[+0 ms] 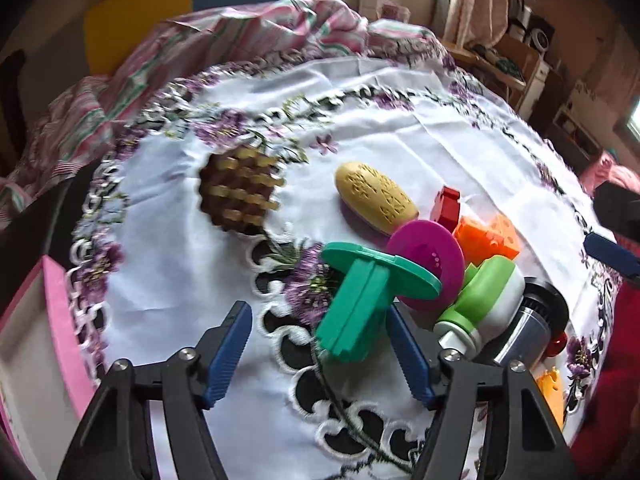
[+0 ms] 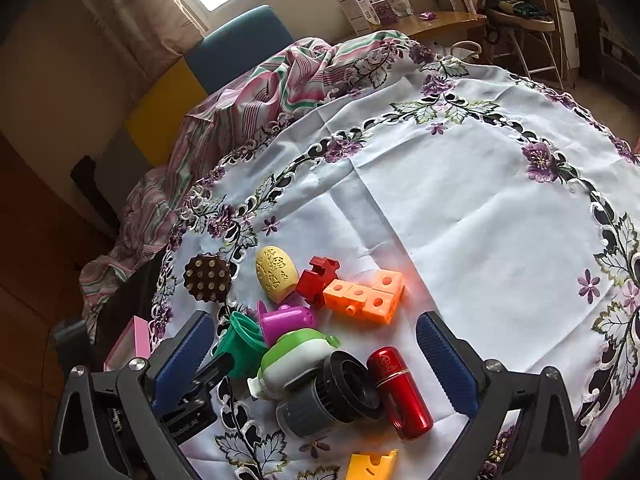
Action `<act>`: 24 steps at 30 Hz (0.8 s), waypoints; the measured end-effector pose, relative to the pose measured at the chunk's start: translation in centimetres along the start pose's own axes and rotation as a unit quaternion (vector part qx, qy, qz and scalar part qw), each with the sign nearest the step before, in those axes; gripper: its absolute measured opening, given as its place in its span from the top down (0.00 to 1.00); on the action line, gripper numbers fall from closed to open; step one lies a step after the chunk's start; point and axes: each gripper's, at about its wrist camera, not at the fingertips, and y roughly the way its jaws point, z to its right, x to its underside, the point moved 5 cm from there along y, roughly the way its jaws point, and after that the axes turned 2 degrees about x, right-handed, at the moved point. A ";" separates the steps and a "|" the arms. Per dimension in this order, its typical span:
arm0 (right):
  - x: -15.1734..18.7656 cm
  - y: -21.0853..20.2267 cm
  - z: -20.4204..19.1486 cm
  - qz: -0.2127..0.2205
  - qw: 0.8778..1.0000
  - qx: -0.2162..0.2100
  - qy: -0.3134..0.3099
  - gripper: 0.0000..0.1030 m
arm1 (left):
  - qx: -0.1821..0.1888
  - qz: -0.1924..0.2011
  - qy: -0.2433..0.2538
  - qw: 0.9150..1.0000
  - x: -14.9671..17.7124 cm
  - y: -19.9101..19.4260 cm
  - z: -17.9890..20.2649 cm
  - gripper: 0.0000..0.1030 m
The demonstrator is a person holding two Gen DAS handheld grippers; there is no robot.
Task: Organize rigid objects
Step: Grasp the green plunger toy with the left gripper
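Note:
Several small rigid toys lie bunched on an embroidered white tablecloth (image 2: 460, 208). My left gripper (image 1: 320, 344) is open, and a green T-shaped piece (image 1: 360, 300) stands between its blue pads, close to the right pad. Behind it are a magenta disc piece (image 1: 426, 258), a yellow egg (image 1: 374, 196), a red block (image 1: 446, 206), an orange cube block (image 1: 488, 236), a green-and-white bottle (image 1: 480, 300) and a grey-black cylinder (image 1: 528, 328). A brown spiked disc (image 1: 236, 192) lies apart to the left. My right gripper (image 2: 316, 352) is open above the bottle (image 2: 296, 352), the cylinder (image 2: 332, 396) and a red capsule (image 2: 400, 392).
A pink-rimmed box (image 1: 52, 320) stands at the table's left edge. A striped pink cloth (image 2: 248, 92) is heaped at the far side. A yellow piece (image 2: 372, 466) lies at the near edge. Chairs, shelves and a desk stand beyond the table.

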 end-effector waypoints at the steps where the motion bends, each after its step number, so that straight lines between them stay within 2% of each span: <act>1: 0.0 0.0 0.0 0.000 1.000 0.001 0.000 0.00 | 0.005 -0.006 0.005 1.000 0.0 0.7 0.3 0.39; 2: 0.0 0.1 0.0 -0.001 1.000 0.002 -0.001 0.00 | 0.011 -0.013 0.009 1.000 0.0 1.4 0.6 0.62; 3: 0.0 0.1 0.0 -0.002 1.000 0.002 -0.001 0.00 | 0.013 -0.022 0.010 1.000 0.1 1.8 0.7 0.71; 6: 0.0 0.1 0.2 0.000 1.000 0.007 0.000 0.01 | 0.023 -0.007 0.004 1.000 0.5 1.0 0.6 0.71; 10: 0.0 0.2 0.0 -0.003 1.000 0.009 -0.008 0.08 | -0.010 0.016 0.011 1.000 1.6 -1.5 0.0 0.71; 14: 0.3 0.4 -0.7 -0.008 0.999 0.014 -0.029 0.11 | -0.028 0.050 -0.008 0.998 2.7 -5.3 -1.2 0.73; 15: 0.4 0.5 -0.8 -0.011 0.999 0.016 -0.033 0.12 | -0.030 0.058 -0.014 0.998 2.9 -6.2 -1.6 0.78; 17: 0.7 0.9 -1.2 -0.021 0.999 0.017 -0.043 0.13 | -0.038 0.067 -0.028 0.997 3.7 -7.6 -2.6 0.81; 18: 0.9 1.1 -1.4 -0.027 0.998 0.019 -0.050 0.13 | -0.038 0.067 -0.036 0.996 4.2 -8.2 -3.1 0.91; 24: 2.3 2.8 -4.5 -0.057 0.990 0.032 -0.122 0.14 | -0.042 0.069 -0.075 0.994 6.7 -10.1 -6.2 0.94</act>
